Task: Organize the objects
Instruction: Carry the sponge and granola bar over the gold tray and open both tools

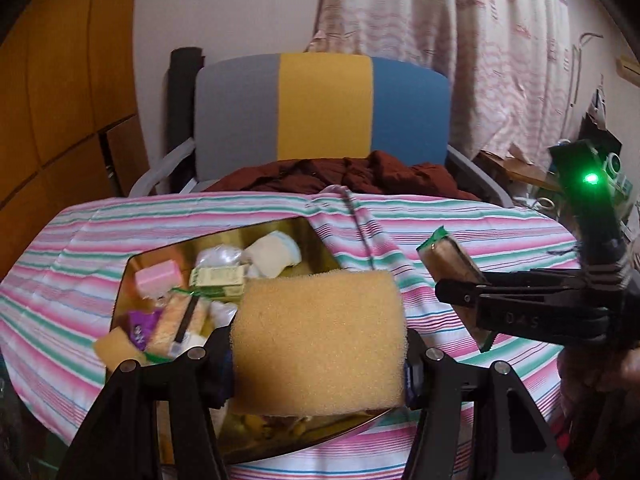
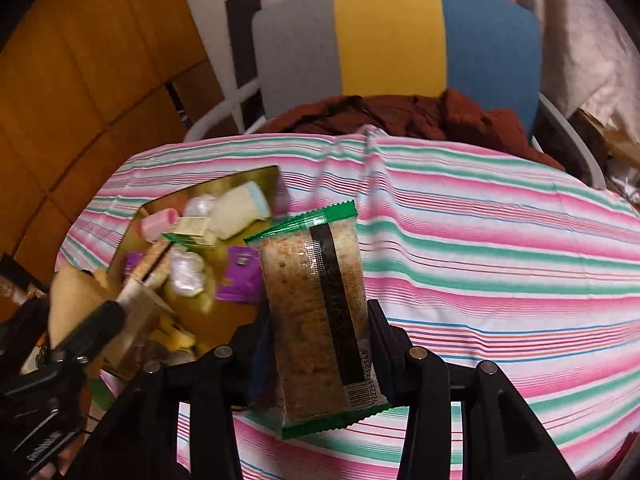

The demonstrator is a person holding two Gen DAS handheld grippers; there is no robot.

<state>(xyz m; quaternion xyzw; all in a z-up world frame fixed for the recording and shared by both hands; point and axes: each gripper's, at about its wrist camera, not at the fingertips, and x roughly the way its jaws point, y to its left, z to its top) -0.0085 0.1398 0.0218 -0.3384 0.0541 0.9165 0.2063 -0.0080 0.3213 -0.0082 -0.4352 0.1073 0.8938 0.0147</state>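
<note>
Sponge (image 1: 318, 342) pinched in left tongs (image 1: 318, 354); snack packet (image 2: 320, 320) pinched in right tongs (image 2: 318, 330).
Both hung beside gold tray (image 1: 312, 232), carry step; next probably lowering, release.

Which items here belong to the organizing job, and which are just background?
Job: yellow sponge in left gripper; green-edged snack packet in right gripper; gold tray of small items.

Background: striped chair, maroon cloth, curtain.

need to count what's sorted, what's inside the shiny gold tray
The shiny gold tray holds a pink block, green-and-cream carton, white rolled cloth and purple packet. The left gripper's yellow sponge hides its near corner.
</note>
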